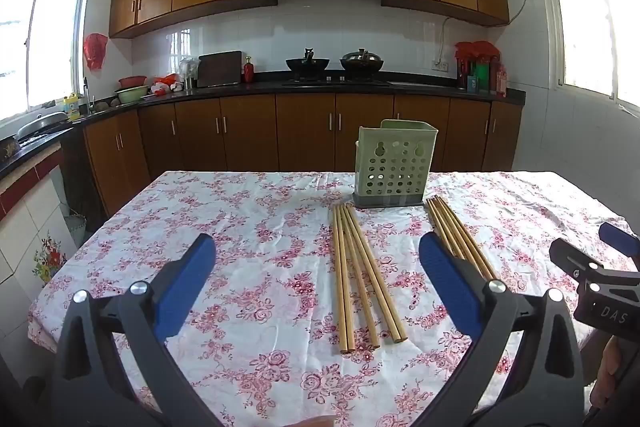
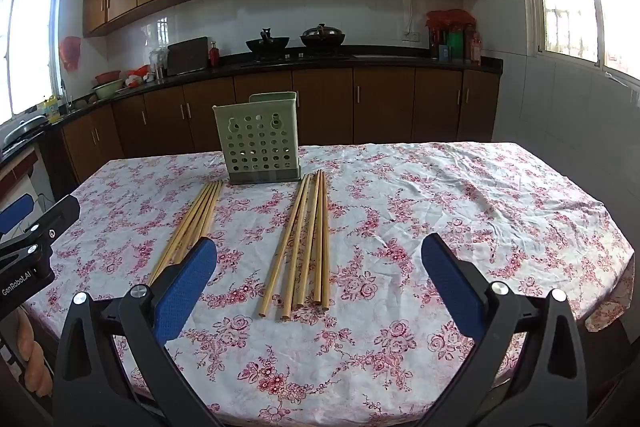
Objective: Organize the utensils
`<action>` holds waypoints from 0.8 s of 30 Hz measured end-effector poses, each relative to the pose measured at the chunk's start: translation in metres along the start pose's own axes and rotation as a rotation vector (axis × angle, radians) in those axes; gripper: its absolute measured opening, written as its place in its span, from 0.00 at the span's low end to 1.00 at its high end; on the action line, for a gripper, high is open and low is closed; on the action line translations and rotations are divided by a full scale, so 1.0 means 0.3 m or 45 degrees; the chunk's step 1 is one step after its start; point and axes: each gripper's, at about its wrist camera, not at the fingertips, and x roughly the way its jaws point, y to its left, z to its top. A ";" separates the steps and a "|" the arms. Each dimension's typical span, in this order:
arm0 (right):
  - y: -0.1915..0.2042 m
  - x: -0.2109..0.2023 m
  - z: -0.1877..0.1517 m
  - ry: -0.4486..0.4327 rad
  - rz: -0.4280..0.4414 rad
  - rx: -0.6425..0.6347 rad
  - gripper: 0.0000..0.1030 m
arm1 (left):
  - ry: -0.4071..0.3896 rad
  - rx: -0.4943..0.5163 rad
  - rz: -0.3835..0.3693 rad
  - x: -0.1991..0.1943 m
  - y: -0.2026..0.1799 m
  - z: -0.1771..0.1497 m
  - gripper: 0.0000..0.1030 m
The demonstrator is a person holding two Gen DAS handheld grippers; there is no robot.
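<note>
A pale green perforated utensil holder (image 1: 394,165) stands upright at the far side of the table; it also shows in the right wrist view (image 2: 259,143). Two bunches of wooden chopsticks lie flat in front of it: a left bunch (image 1: 362,275) (image 2: 188,225) and a right bunch (image 1: 460,237) (image 2: 306,243). My left gripper (image 1: 318,279) is open and empty above the near table, its right finger in front of the right bunch. My right gripper (image 2: 320,275) is open and empty, with the right bunch seen between its fingers. Each gripper shows at the other view's edge.
The table wears a white cloth with red flowers (image 1: 240,227) (image 2: 460,207). Behind it runs a kitchen counter (image 1: 320,89) with woks, bowls and bottles, over brown cabinets. Windows stand on both sides. The table's near edge lies just below the grippers.
</note>
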 end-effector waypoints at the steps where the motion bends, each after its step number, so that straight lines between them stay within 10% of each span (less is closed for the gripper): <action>1: 0.000 0.001 0.000 0.001 -0.001 0.000 0.98 | 0.000 -0.002 0.000 0.000 0.000 0.000 0.96; 24: -0.002 0.000 -0.002 0.001 -0.001 -0.001 0.98 | 0.002 0.000 0.000 0.000 0.000 -0.001 0.96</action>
